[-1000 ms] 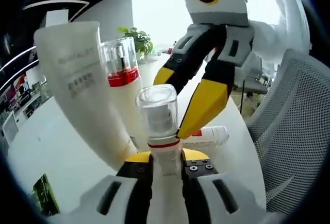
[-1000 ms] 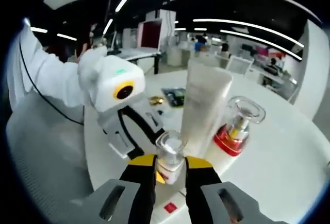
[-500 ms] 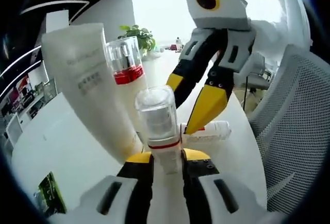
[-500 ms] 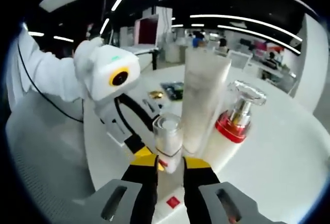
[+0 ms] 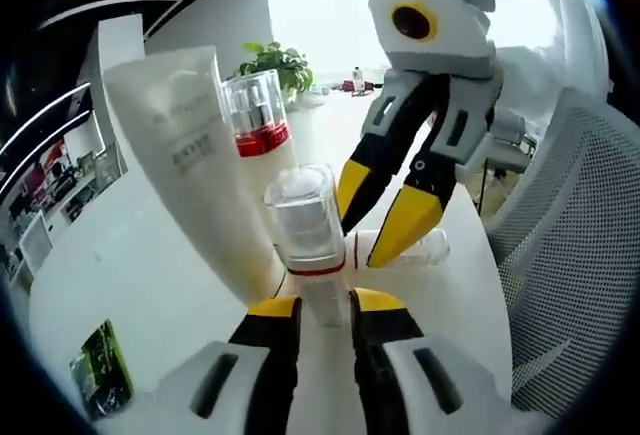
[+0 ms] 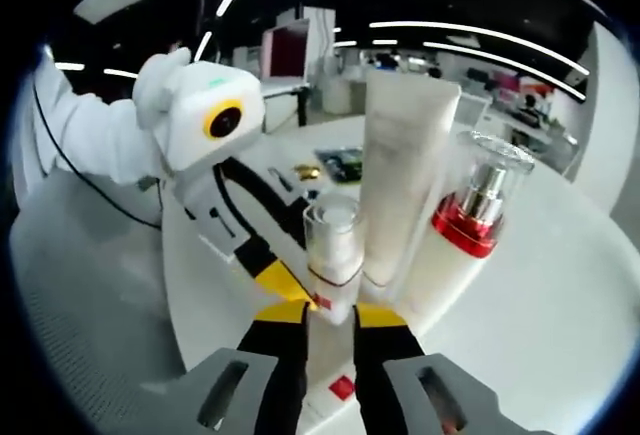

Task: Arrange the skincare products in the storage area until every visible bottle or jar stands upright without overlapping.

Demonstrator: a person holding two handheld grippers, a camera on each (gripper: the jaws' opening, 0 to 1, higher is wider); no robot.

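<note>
Bottom centre of the left gripper view, left tongs (image 5: 322, 307) are sitting with jaws apart, either side of the base of the small pump bottle (image 5: 306, 230); whether they are touching it I cannot tell. Same bottle (image 6: 334, 255) in the right gripper view is standing upright just beyond the right tongs (image 6: 327, 317), whose jaws are also apart and not clamping anything. Right tongs (image 5: 383, 210) are showing at centre right of the left view, tips pointing down by the bottle.

Moving outward: white tube (image 5: 190, 155) is standing cap-down, just left of the pump bottle, possibly touching. Red-collared bottle (image 5: 258, 120) is standing upright behind the tube. One small bottle (image 5: 415, 248) is lying on its side on the bench (image 5: 140, 285), behind the right tongs, so the job is not finished.

Risk: three items are packed tight. Any sideways drift while either tongs pull clear could be nudging the pump bottle into the tube, and the top-heavy tube looks likely to tip and domino the red-collared bottle.
</note>
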